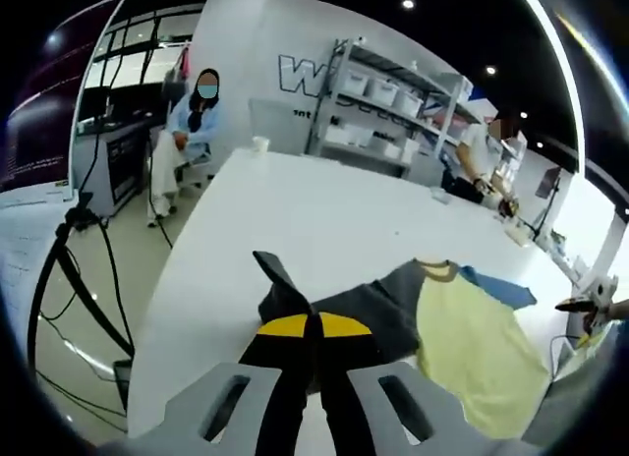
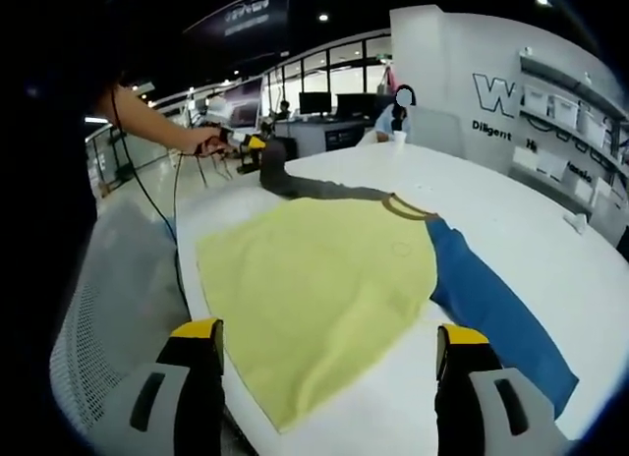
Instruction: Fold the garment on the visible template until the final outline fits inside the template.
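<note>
White table (image 2: 511, 230) in a bright lab carries a yellow-bodied garment (image 2: 324, 289) with 1 grey and 1 blue sleeve, spread flat, as the left gripper (image 1: 313, 328) pinches the grey sleeve (image 1: 324, 304) with jaws closed and the right gripper (image 2: 329, 343) hangs wide open, empty, over its hem.

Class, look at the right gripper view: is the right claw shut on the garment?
No: the right claw stands open, its jaws wide apart over the yellow garment.

bare white table (image 1: 324, 210) beyond the garment (image 2: 324, 279) — cup (image 1: 260, 143) at far edge
</note>
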`<state>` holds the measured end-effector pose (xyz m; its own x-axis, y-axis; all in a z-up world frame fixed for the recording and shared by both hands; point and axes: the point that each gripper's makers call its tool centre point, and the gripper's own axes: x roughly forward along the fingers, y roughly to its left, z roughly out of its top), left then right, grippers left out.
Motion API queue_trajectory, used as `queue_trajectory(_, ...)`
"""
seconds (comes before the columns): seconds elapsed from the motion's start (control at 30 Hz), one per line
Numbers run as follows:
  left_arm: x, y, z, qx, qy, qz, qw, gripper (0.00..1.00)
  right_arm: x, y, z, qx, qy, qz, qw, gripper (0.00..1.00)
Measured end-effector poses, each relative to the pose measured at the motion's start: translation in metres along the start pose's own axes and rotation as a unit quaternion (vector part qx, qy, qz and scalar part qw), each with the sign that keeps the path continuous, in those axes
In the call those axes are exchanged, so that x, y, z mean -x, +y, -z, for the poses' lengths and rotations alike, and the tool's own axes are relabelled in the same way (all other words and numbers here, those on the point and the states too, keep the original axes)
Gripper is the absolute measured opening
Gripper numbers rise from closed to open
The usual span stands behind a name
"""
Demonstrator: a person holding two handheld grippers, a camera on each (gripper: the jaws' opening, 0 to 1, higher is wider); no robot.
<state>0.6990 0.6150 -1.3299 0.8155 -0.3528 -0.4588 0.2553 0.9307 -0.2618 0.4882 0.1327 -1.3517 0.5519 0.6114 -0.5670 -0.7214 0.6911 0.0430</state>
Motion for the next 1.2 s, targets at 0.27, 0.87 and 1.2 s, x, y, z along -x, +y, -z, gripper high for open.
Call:
queue_trajectory(0.27, 0.001, -0.02, -0.007, 0.006, -0.007, 0.023, 0.9997, 0.0, 0.002, -0.003, 0.001, -0.003, -0.002, 0.005, 1.0, 0.9)
queue_trajectory(0.87, 0.005, -0.081, -0.061, -0.001, -0.06, 0.099, 0.9933, 0.0, 0.01, -0.005, 0.007, -0.01, -0.002, 0.015, 0.9998, 0.9)
queue_trajectory(1.2, 0.014, -0.1, -0.098, -0.002, -0.097, 0.12, 0.988, 0.0, 0.013, -0.005, 0.006, -0.013, -0.006, 0.019, 0.9997, 0.92)
